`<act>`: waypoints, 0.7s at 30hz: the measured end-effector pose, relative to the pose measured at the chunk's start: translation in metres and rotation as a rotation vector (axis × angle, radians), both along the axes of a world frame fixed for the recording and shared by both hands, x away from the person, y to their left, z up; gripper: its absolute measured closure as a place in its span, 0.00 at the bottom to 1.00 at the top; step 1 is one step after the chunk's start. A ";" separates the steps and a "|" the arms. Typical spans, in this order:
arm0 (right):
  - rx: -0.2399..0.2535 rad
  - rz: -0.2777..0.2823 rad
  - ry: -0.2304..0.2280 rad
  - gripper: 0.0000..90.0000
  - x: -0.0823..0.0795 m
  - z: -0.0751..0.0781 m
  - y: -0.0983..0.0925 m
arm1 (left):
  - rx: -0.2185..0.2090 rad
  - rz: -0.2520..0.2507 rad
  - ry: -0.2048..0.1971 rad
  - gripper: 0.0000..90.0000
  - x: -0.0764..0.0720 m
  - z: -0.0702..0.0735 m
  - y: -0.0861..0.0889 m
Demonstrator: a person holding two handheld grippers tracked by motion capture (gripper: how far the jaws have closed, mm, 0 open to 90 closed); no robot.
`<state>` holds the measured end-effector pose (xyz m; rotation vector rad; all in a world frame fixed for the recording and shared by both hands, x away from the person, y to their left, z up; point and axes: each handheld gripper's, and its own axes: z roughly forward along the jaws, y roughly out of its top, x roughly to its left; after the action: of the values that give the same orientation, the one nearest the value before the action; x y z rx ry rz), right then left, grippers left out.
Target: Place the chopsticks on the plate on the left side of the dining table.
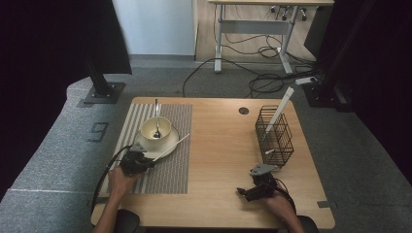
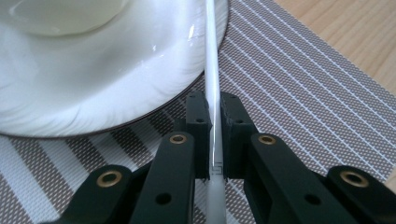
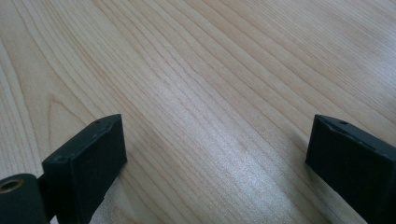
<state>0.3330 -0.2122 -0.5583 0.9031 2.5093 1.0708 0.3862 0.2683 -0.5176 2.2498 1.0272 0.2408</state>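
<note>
- Our left gripper [image 2: 214,116] has its tongs clamped on a thin white chopstick [image 2: 212,70]. We hold it near one end.
- The chopstick lies at the left of the wooden table [image 1: 223,145], with its far part resting across the rim of the round white plate [image 2: 116,84], over the striped grey placemat [image 1: 170,165].
- We think the chopstick is light, stiff and smooth, so it could slip or swing in the tongs. A grip nearer its middle may hold it steadier.
- On the plate stands a cream bowl [image 1: 156,129] with a metal spoon [image 1: 157,119] in it. These may break or tip, so we should lift the stick up and clear of them first.
- Our right gripper [image 1: 252,191] rests near us on the right, its tongs wide apart with nothing between them.
- A black wire basket [image 1: 275,137] with another white stick [image 1: 281,108] stands at the right. The bare wood in the middle gives us lots of room to move.
</note>
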 end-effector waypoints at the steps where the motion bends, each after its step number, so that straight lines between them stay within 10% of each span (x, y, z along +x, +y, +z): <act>1: 0.000 0.000 0.000 0.04 0.000 0.000 0.000 | -0.002 0.008 0.001 0.93 0.000 0.000 0.002; 21: -0.003 -0.002 0.002 0.03 0.000 0.000 0.001 | 0.008 0.098 0.012 0.92 0.001 -0.003 0.018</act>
<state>0.3333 -0.2111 -0.5585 0.9055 2.5105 1.0659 0.3872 0.2863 -0.5207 2.2131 1.1465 0.2738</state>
